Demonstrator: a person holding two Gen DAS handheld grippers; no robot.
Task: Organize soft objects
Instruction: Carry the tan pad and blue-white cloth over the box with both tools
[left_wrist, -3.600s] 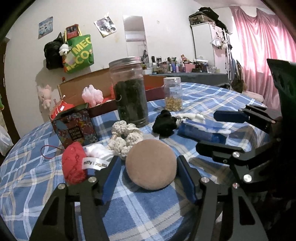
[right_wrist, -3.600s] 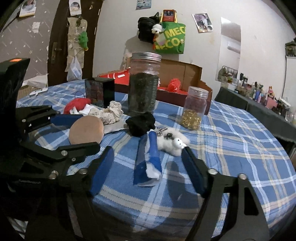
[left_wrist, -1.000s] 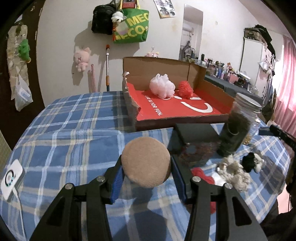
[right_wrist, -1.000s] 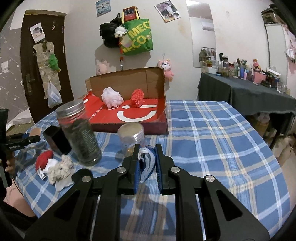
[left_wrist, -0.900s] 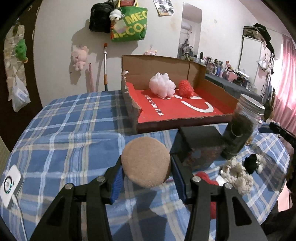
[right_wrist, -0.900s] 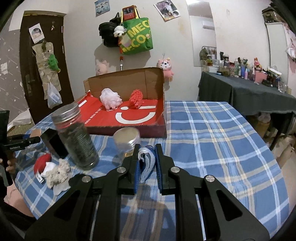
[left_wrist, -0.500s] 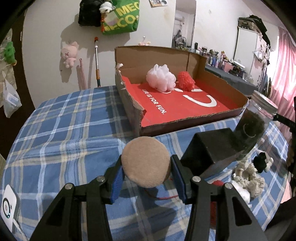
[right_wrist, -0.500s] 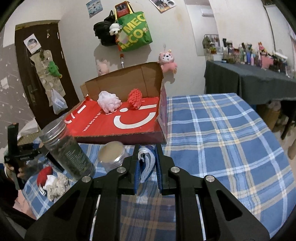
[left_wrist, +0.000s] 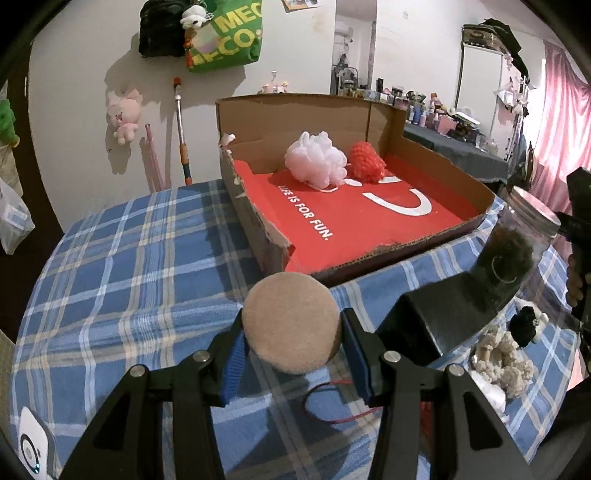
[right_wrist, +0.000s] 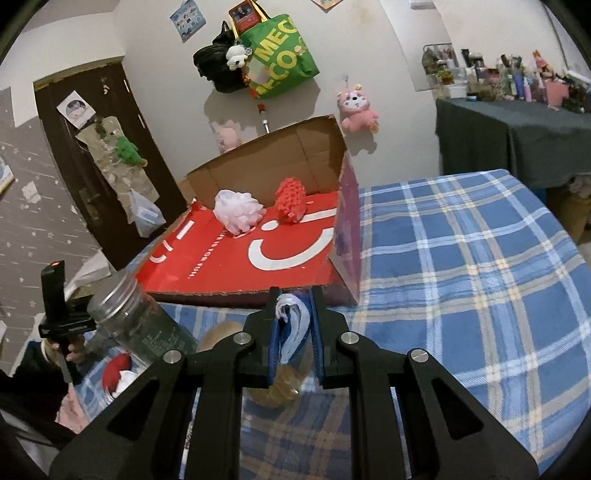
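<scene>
Left gripper (left_wrist: 291, 341): closed on the tan powder puff (left_wrist: 292, 323), held at lower centre of the left wrist view, above the plaid tablecloth (left_wrist: 140, 258).
Puff handling: judged very light and compressible; the blue pads (left_wrist: 233, 360) bear on its opposite edges across the widest part, which looks a sound hold. A harder squeeze would likely only deform it.
Right gripper (right_wrist: 294, 330): narrow, clamped on a blue-and-white folded cloth (right_wrist: 291, 325), lower centre of the right wrist view.
Cloth handling: limp and light; only its upper fold shows between the pads, so how much hangs below cannot be told. It may droop or snag on a box wall.
Destination: red cardboard box (left_wrist: 369, 218), centre of frame, already holding a white mesh pouf (left_wrist: 316, 162) and a red knitted item (left_wrist: 365, 166) at its far end.
Obstacle: tall glass jar (left_wrist: 513, 254) at right edge, rigid, to be avoided.
Remaining on table: cream knitted piece (left_wrist: 504, 356) and a black soft item (left_wrist: 524, 326), lower right.
</scene>
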